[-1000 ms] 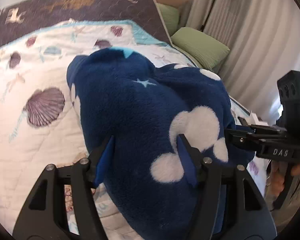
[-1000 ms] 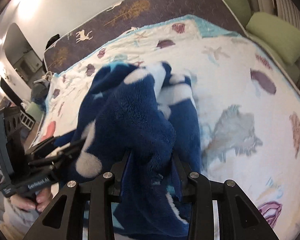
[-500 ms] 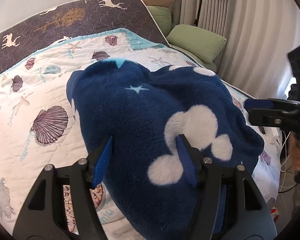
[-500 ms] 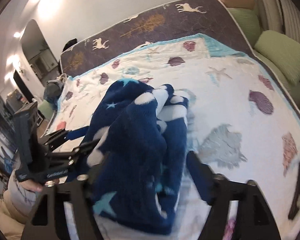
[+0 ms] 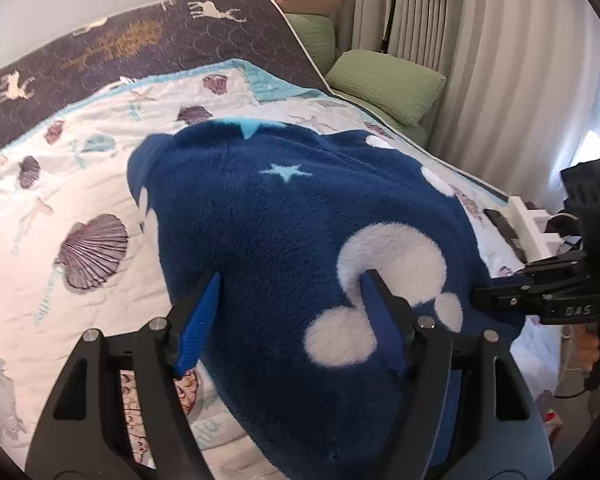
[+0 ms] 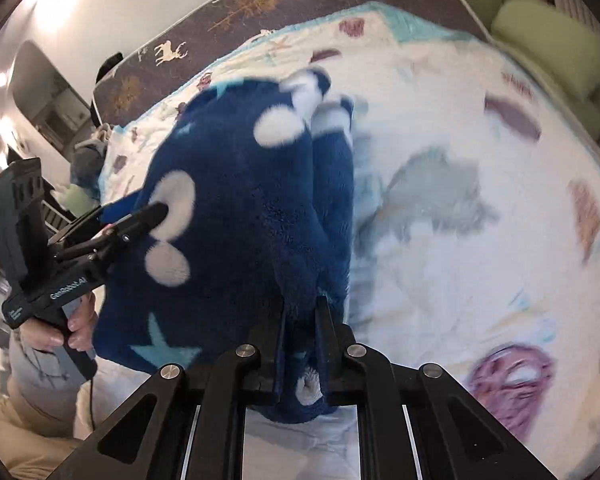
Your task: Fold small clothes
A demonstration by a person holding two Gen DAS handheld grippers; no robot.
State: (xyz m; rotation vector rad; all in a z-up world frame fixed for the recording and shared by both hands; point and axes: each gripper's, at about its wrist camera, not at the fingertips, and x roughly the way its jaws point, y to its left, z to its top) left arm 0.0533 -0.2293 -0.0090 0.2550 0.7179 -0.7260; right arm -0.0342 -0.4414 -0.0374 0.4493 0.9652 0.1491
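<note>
A navy fleece garment (image 5: 300,240) with white blobs and pale blue stars lies bunched on the seashell quilt (image 5: 80,184). My left gripper (image 5: 290,300) is open, its blue-padded fingers straddling the near part of the fleece. My right gripper (image 6: 302,312) is shut on the near edge of the fleece (image 6: 240,220), with fabric pinched between its jaws. The right gripper shows at the right of the left wrist view (image 5: 500,292), against the garment's right edge. The left gripper shows in the right wrist view (image 6: 156,212), its tips on the fleece.
Green pillows (image 5: 384,80) lie by the curtains (image 5: 500,60) on the far right. A dark patterned bedcover (image 5: 140,40) covers the bed's far end. A dark flat device (image 5: 504,228) and white holder (image 5: 536,228) sit at the bed's right edge. A mirror (image 6: 40,96) stands to the left.
My right gripper opened and pulled back half a second ago, and has now closed on the fleece's near edge. My left gripper stays open over the garment.
</note>
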